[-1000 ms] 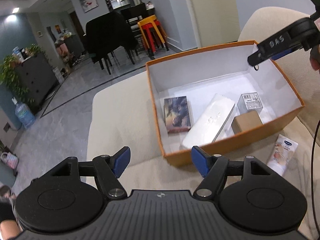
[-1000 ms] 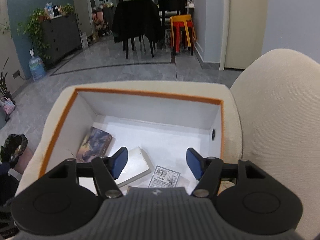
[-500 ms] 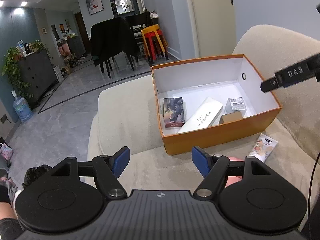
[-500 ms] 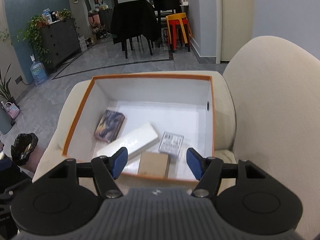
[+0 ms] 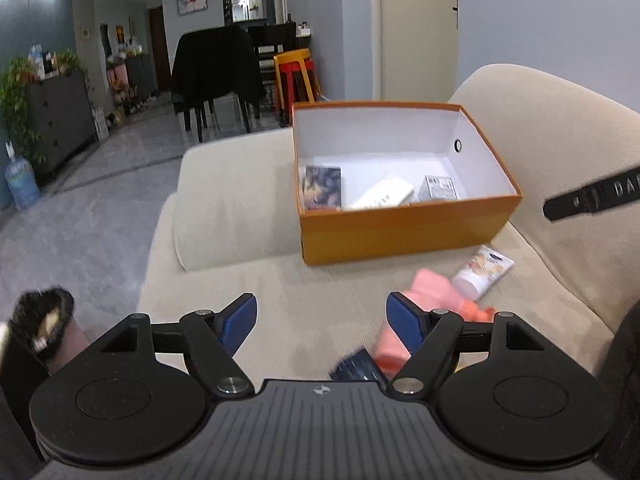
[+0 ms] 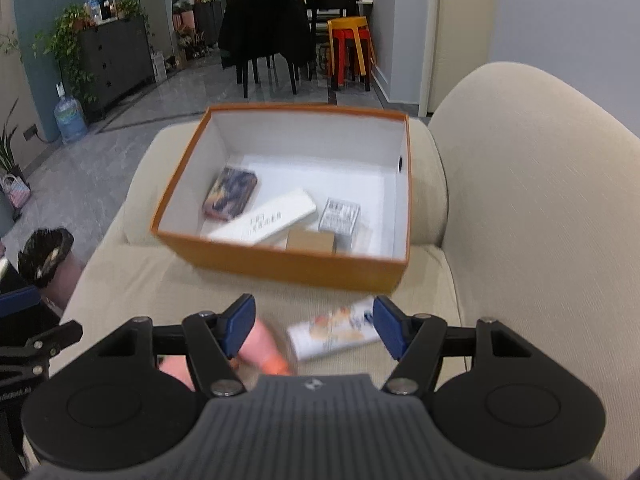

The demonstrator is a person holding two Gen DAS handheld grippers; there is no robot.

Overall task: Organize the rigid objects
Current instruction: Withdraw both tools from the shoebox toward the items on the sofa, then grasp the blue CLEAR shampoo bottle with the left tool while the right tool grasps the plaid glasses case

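An orange box point(image 5: 404, 226) point(image 6: 280, 262) with a white inside stands on the beige sofa. It holds a dark picture box point(image 5: 322, 187) point(image 6: 230, 193), a long white box point(image 5: 382, 197) point(image 6: 264, 222), a small grey box point(image 5: 440, 188) point(image 6: 339, 216) and a brown box point(image 6: 311, 241). On the cushion in front lie a white tube point(image 5: 482, 268) point(image 6: 334, 334), a pink object point(image 5: 424, 292) point(image 6: 260, 346) and a dark object point(image 5: 358, 368). My left gripper point(image 5: 320, 320) is open and empty above the cushion. My right gripper point(image 6: 314, 326) is open and empty over the tube.
The sofa backrest point(image 6: 532, 216) rises on the right, the armrest point(image 5: 224, 208) lies beyond the box. Left of the sofa is grey floor with a black-lined bin point(image 6: 44, 256). Chairs and stools stand far back.
Both grippers have pulled back and away from the box, staying open. The tube, the pink object and the dark object on the cushion have come into view.
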